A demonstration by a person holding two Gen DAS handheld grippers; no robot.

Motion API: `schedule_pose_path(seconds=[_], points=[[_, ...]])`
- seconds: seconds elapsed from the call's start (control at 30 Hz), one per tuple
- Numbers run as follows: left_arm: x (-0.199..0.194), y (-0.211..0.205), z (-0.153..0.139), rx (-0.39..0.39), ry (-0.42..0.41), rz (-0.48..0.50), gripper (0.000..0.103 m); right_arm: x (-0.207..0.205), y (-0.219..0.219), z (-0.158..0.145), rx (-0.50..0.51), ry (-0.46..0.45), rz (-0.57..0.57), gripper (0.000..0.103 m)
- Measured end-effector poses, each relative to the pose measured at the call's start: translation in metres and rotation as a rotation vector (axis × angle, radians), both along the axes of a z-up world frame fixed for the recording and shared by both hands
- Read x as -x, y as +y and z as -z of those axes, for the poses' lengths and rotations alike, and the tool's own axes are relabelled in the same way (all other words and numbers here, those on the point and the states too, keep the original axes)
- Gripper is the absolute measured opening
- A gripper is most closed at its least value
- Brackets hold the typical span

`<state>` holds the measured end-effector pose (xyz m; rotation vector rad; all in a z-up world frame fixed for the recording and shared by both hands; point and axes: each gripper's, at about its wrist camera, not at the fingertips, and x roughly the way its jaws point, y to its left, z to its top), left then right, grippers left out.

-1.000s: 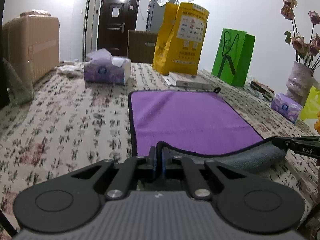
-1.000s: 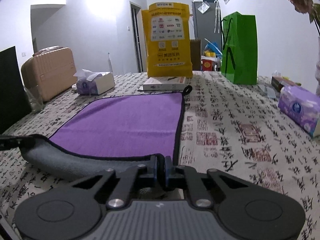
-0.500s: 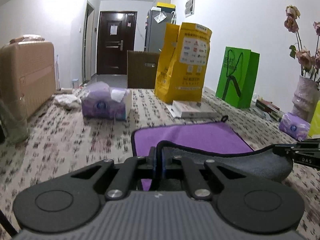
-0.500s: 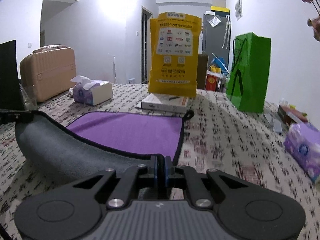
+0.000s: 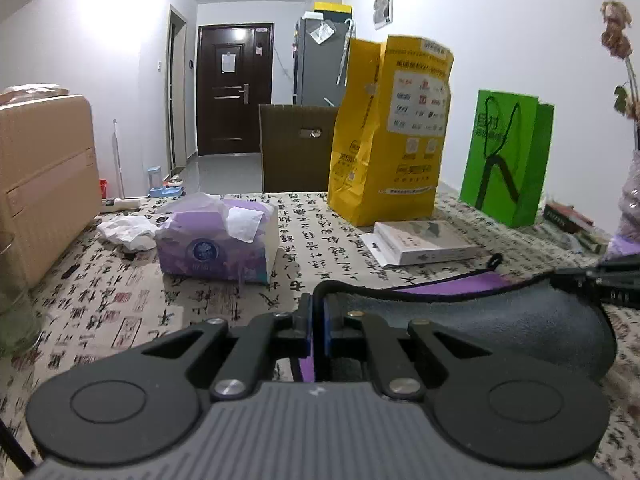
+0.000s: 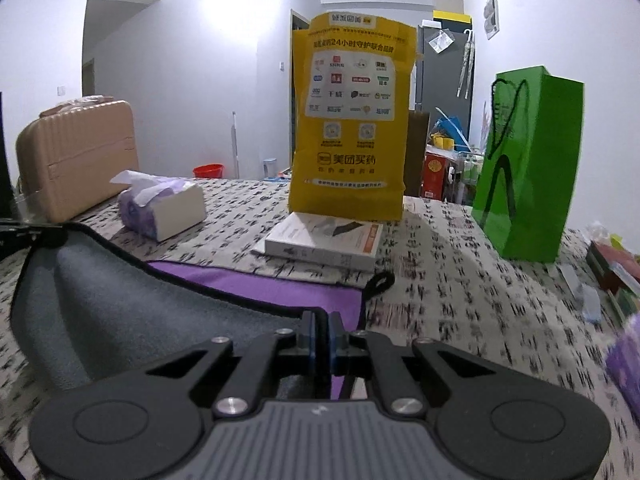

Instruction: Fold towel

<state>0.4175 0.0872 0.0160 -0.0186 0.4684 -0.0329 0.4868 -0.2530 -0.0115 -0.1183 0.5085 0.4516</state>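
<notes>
Patterned tablecloth; both claws, left claw and right claw, pinching lifted towel corners.

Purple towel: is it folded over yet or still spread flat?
Mid-fold. The purple towel has its near edge lifted by both tongs, grey underside showing, arched over the flat purple part, not yet laid down.
</notes>
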Motion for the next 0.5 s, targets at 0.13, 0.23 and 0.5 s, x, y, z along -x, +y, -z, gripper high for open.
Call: schedule_pose_path(seconds=[0.13,0.23,0.5], points=[[-0.022,0.006,0.005,-0.001,0.019,-0.005,0.006,-0.031,0.009,0.003,0.009,0.011,0.003,0.005],[-0.036,0.012,0.009,0.004,0.032,-0.007,0.006,-0.051,0.015,0.007,0.010,0.031,0.004,0.005],[-0.062,0.023,0.023,0.043,0.051,-0.026,0.006,-0.079,0.026,0.019,0.031,0.059,0.000,0.005]])
